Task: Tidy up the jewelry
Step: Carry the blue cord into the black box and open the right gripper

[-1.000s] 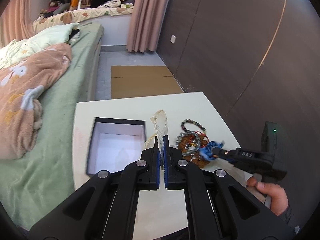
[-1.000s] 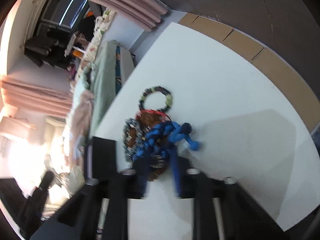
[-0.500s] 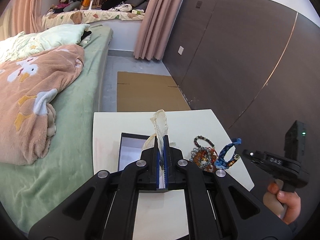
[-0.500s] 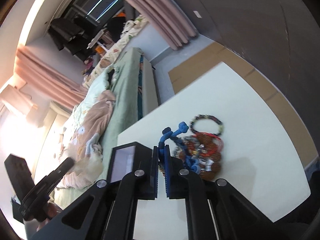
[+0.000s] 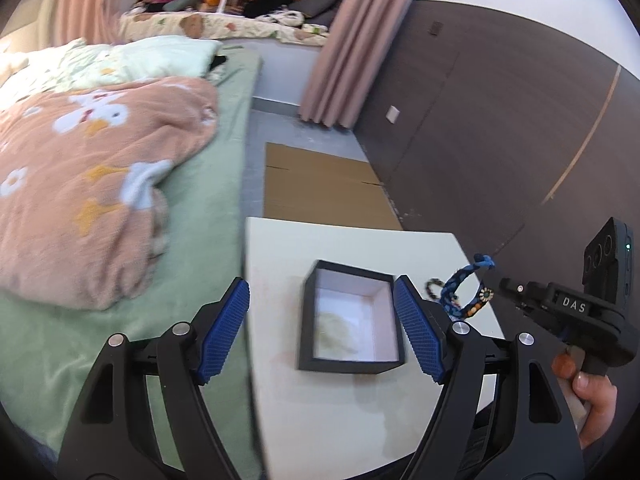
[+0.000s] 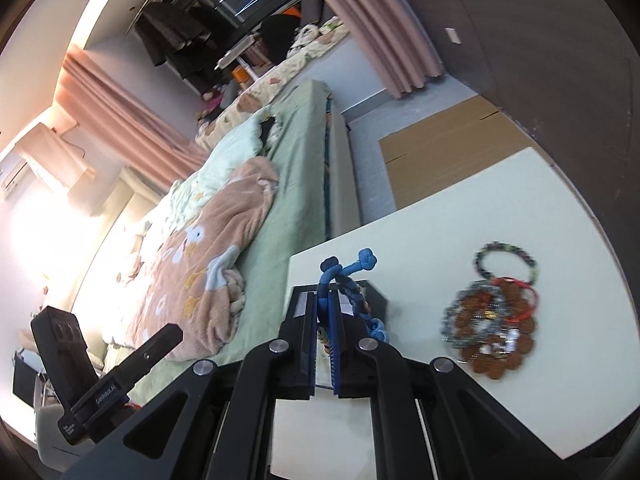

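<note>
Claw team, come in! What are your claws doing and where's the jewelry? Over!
Left claw opening, nothing between pads, above box. Right claw shut on blue bracelet. Other bracelets piled on table. Nothing blocking.

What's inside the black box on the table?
Inside the black box lies one pale, blurry thing on its white bottom; what it is can't be told. The near wall hides a strip of the bottom.

A bed point(image 5: 192, 240) with a green sheet and peach blanket point(image 5: 92, 184) is seen left of the jaws. Beyond them, flattened cardboard point(image 5: 324, 188) lies on grey floor, flanked by a dark panelled wall point(image 5: 500, 128) and pink curtains point(image 5: 344, 52).
</note>
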A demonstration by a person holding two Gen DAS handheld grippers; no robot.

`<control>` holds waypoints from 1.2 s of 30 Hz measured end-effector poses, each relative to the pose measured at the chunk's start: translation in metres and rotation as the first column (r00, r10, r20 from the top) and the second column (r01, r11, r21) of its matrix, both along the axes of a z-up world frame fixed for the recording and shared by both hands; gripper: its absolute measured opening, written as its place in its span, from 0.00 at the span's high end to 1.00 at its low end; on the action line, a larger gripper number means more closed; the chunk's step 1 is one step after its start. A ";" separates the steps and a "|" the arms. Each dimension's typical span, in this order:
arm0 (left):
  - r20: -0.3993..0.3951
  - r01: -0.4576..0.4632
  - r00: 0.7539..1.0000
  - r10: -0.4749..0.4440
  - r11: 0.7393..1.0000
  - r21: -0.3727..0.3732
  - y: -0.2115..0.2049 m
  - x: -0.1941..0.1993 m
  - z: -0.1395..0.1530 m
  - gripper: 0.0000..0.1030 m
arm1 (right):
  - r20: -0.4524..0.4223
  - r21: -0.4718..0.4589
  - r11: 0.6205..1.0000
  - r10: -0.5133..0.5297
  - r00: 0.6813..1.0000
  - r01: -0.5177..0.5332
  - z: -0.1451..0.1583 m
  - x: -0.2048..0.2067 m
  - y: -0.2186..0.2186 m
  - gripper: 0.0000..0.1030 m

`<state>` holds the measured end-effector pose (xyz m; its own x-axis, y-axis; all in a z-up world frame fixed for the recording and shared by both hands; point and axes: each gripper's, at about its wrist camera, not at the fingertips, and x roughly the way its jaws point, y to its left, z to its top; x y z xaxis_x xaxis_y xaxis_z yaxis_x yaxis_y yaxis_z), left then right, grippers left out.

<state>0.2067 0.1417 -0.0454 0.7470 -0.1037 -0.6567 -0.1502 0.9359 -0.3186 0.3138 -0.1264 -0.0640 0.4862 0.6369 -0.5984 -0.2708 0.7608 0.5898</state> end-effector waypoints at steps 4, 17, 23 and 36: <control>0.000 -0.042 0.999 0.042 0.999 0.014 0.018 -0.015 0.001 0.22 | 0.003 0.021 0.999 0.049 0.999 -0.049 0.005 0.001 0.027 0.94; -0.018 -0.031 0.999 0.032 0.999 0.023 0.008 -0.015 -0.003 0.17 | 0.012 -0.018 1.000 0.020 1.000 -0.019 0.002 -0.010 0.015 0.22; -0.023 0.036 0.999 -0.036 0.999 0.020 -0.028 0.002 -0.006 0.17 | -0.012 -0.035 0.996 -0.086 0.996 0.085 -0.008 -0.014 -0.046 0.22; -0.056 0.182 0.982 -0.182 0.983 0.004 -0.122 0.047 -0.022 0.17 | -0.056 -0.051 0.971 -0.234 0.971 0.232 -0.034 -0.016 -0.141 0.08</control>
<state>0.2538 0.0195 -0.0671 0.6790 -0.2284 -0.6977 0.0059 0.9520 -0.3059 0.2982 -0.2672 -0.0976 0.5799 0.4828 -0.6562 -0.0476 0.8242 0.5643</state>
